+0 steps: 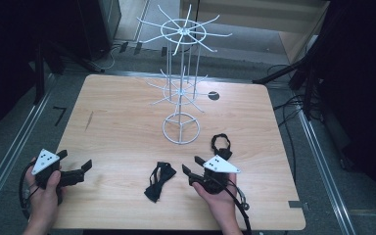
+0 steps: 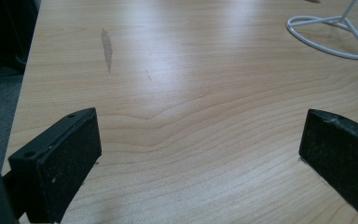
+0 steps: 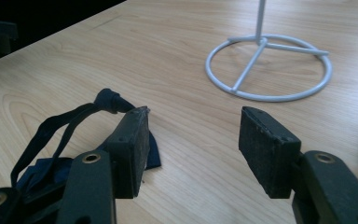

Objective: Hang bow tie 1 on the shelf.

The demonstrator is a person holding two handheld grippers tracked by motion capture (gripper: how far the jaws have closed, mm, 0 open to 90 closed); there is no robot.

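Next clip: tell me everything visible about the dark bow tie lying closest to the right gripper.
The bow tie is dark, black to navy, and looks like soft fabric. It lies crumpled on the wooden table with a thin strap looped out from it, ending in a small dark clasp. It sits near the front edge, in front of the white wire stand's base ring. The right gripper stands open beside it, nothing between the jaws.

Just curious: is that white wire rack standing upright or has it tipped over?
Upright. The white wire rack stands on its ring base on the table, pole vertical, hook arms spread level.
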